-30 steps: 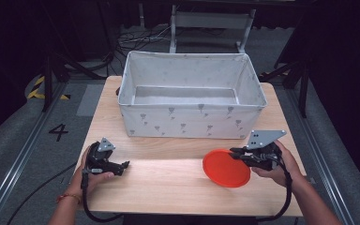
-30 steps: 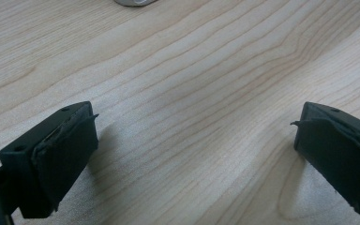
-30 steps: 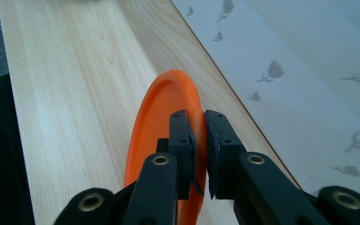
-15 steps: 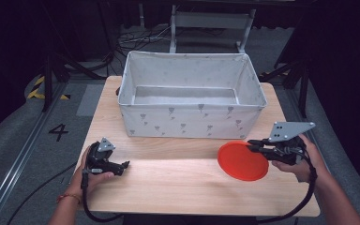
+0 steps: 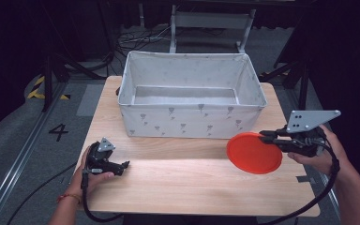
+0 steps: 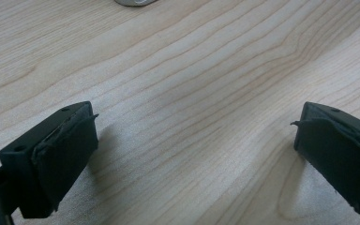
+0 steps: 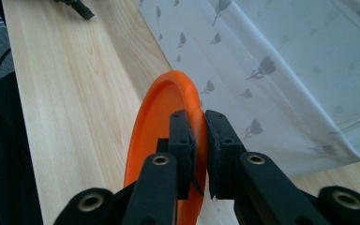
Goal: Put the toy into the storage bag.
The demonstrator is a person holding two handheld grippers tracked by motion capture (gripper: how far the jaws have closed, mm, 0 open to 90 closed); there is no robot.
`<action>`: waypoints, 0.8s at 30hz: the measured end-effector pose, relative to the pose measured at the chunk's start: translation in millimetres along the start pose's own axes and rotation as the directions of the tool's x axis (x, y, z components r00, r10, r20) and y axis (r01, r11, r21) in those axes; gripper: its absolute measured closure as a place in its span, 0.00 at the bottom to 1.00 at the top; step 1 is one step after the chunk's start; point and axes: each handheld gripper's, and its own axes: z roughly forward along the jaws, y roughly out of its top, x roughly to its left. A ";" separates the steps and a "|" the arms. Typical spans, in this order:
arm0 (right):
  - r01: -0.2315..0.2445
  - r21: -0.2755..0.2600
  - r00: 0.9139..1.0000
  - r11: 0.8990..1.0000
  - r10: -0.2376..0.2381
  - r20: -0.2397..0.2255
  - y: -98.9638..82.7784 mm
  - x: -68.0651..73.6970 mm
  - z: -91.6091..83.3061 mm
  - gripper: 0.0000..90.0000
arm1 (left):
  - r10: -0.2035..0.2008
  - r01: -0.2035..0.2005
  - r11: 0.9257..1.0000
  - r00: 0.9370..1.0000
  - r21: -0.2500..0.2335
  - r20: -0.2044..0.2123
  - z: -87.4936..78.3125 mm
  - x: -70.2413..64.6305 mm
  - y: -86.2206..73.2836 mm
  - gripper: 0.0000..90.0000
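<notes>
The right tool (image 7: 199, 140) clamps the round orange plastic plate's (image 7: 161, 117) rim above the wooden worktop (image 5: 183, 178); the left tool (image 6: 192, 150) rests released.

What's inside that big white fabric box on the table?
In the high view the fabric box looks empty: its pale floor lies bare, with nothing on it. The strip of floor just behind the near wall is hidden by that wall. The orange plate is outside it, clamped in the right gripper.

fabric bin (image 5: 191, 123) blocking rear, bare tabletop (image 5: 178, 180) in front
</notes>
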 end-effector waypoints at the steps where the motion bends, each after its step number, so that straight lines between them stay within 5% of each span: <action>1: 0.000 -0.003 1.000 1.000 0.000 0.003 1.9 -1.5 -2.0 0.91 | -0.002 0.002 1.000 1.000 0.002 -0.001 -0.1 -0.2 -0.1 0.00; 24: 0.066 0.027 0.997 0.997 -0.067 0.024 54.1 -33.9 -25.9 0.91 | -0.009 0.009 1.000 1.000 0.003 0.001 -0.2 -0.6 -0.3 0.00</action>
